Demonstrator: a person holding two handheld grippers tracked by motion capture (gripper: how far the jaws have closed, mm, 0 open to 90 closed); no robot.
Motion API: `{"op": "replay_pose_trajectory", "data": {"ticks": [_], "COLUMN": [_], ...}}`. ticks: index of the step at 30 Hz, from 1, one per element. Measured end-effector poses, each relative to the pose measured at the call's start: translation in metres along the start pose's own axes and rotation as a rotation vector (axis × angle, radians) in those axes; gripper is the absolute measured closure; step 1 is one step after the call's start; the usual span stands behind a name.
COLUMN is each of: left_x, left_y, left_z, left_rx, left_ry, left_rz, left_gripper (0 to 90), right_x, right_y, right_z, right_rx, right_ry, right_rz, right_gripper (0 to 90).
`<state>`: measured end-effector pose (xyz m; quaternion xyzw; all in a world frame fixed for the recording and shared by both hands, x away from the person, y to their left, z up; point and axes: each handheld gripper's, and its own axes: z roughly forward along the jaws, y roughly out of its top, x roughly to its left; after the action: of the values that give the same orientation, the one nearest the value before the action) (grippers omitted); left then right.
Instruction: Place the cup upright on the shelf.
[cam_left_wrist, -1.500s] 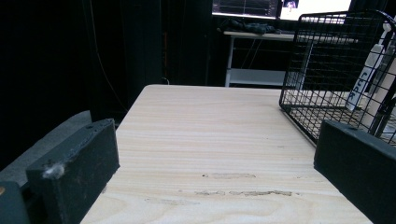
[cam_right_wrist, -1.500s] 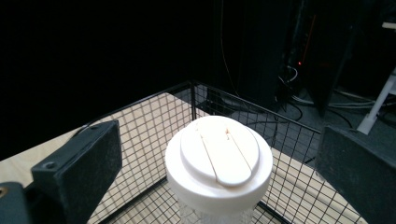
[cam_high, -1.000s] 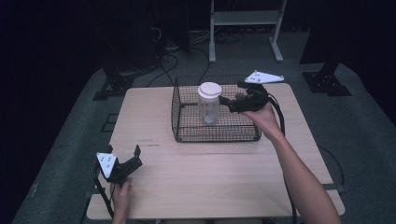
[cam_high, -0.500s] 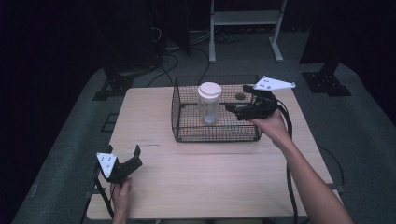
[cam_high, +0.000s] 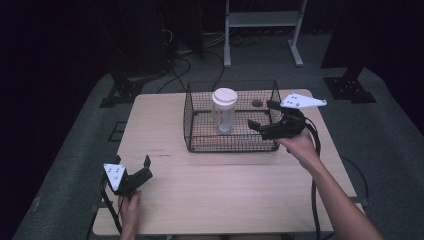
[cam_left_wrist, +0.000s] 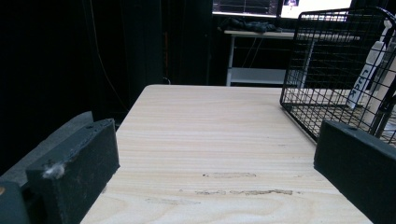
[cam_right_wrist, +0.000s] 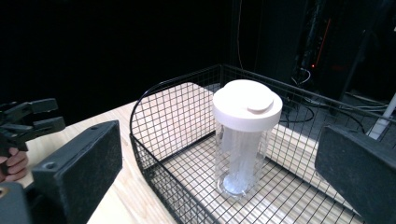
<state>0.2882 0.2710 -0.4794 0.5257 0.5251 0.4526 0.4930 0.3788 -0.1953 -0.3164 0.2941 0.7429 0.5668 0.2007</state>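
Note:
A clear jar (cam_high: 223, 116) with a white lid stands upright inside a black wire basket (cam_high: 192, 142) at the back middle of the wooden table. My right gripper (cam_high: 261, 115) hovers open over the basket's right end, its jaws pointing left at the jar with a gap between. In the right gripper view the jar (cam_right_wrist: 243, 140) stands between and beyond the open right gripper (cam_right_wrist: 224, 149), inside the basket (cam_right_wrist: 154, 154). My left gripper (cam_high: 132, 161) rests open near the table's front left corner, nothing in it. In the left gripper view the left gripper (cam_left_wrist: 215, 163) frames bare wood, with the basket (cam_left_wrist: 327, 70) ahead on the right.
A small dark round thing (cam_high: 257, 103) shows through the mesh at the basket's back right. The table (cam_high: 225, 190) has free wood in front of the basket. A white metal stand (cam_high: 260, 30) and cables lie on the floor behind. The left gripper (cam_right_wrist: 28, 121) shows far off in the right gripper view.
My right gripper has drawn back from the jar, moving right and toward the near side of the basket. The left gripper has not moved.

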Motion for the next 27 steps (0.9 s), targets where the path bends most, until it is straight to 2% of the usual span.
{"op": "replay_pose_trajectory", "data": {"ticks": [27], "left_x": [-0.001], "left_y": [0.0], "left_z": [0.0], "left_rx": [0.001], "left_ry": [0.002], "left_rz": [0.007], "left_gripper": [0.0], "right_x": [0.002], "right_y": [-0.034], "right_z": [-0.038], "right_rx": [0.002], "right_ry": [-0.008], "right_rz": [0.031], "right_gripper": [0.1]}}
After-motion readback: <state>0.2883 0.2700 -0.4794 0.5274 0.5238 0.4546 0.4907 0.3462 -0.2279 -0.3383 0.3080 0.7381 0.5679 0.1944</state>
